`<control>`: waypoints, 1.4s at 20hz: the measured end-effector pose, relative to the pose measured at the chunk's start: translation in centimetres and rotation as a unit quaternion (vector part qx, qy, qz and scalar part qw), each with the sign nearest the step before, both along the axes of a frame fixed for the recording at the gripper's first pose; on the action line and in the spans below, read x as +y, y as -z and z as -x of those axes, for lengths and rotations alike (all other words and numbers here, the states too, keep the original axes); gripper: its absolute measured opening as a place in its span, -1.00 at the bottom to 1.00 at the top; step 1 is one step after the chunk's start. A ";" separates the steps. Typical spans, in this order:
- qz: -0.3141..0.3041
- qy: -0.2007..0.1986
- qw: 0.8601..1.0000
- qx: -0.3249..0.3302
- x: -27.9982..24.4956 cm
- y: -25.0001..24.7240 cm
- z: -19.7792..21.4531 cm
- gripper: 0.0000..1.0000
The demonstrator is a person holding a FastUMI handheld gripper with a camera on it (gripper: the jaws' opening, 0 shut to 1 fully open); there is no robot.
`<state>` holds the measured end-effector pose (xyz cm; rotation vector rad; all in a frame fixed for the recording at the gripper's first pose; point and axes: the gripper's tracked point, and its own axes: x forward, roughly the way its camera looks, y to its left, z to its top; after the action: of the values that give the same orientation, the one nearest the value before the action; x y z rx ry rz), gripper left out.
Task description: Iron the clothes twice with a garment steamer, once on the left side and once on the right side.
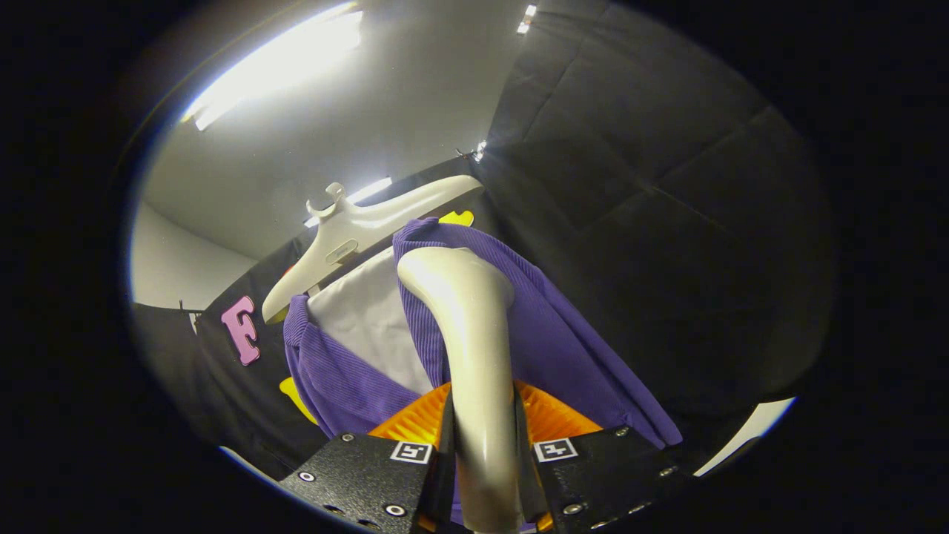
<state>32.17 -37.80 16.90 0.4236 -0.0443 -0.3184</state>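
The gripper [482, 437] is clamped on the handle of the cream garment steamer [471, 348], both fingers pressing its sides. The steamer's head rises just ahead of the fingers and lies against the purple ribbed garment [549, 334]. That garment, with a white inner layer [371, 319], hangs from a white hanger [356, 230] above the steamer head.

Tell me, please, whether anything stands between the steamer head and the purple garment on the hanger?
Nothing visible does. The gripper has its jaws shut on the steamer, whose head reaches up against the purple garment on the white hanger, beside the white inner layer. Actual contact cannot be confirmed.
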 end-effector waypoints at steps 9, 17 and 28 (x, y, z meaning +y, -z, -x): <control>-0.026 0.012 0.996 0.084 -1.3 9.0 2.7 -0.29; -0.058 0.024 0.984 0.164 -1.1 18.3 5.6 -0.29; -0.047 0.018 0.979 0.195 1.2 23.3 8.8 -0.29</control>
<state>23.41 -36.64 -6.44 0.4481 0.3487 -0.4369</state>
